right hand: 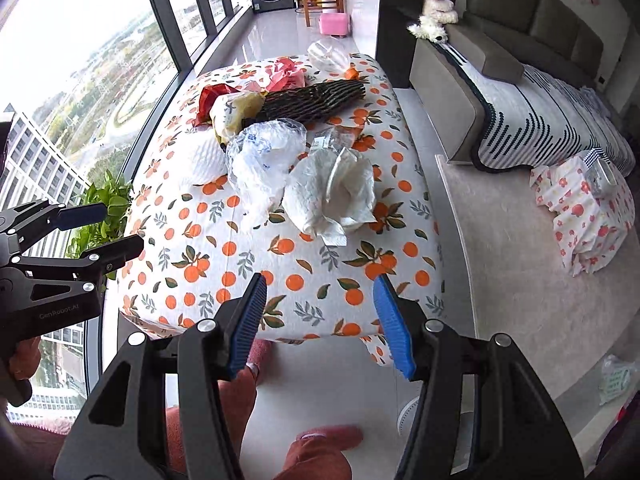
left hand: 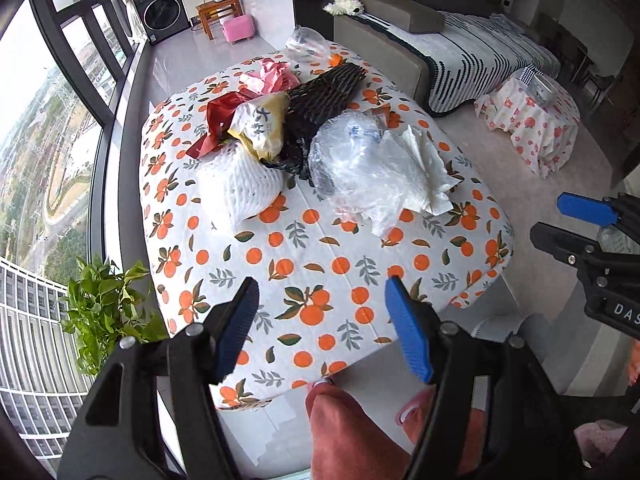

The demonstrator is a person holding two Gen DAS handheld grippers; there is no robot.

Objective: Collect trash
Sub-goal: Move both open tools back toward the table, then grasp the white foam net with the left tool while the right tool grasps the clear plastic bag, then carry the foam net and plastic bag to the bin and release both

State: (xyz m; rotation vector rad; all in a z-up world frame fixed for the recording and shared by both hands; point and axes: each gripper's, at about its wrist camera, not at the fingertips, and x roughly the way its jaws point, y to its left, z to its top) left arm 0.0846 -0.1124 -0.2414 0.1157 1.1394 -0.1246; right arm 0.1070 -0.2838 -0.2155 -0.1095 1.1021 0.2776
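Your left tongs (left hand: 320, 328) and right tongs (right hand: 320, 326) hang released, nothing gripped; the trash pile (left hand: 304, 136) sits on the bench (left hand: 320, 264) beyond.

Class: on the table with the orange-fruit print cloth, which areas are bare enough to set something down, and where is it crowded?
The orange-print tablecloth is bare along its near half, between the crumpled white paper towel and the edge by the open, empty right tongs. Crowded: the far half, where the crinkled clear plastic bag, white foam net sleeve, black foam netting and red wrapper pile together.
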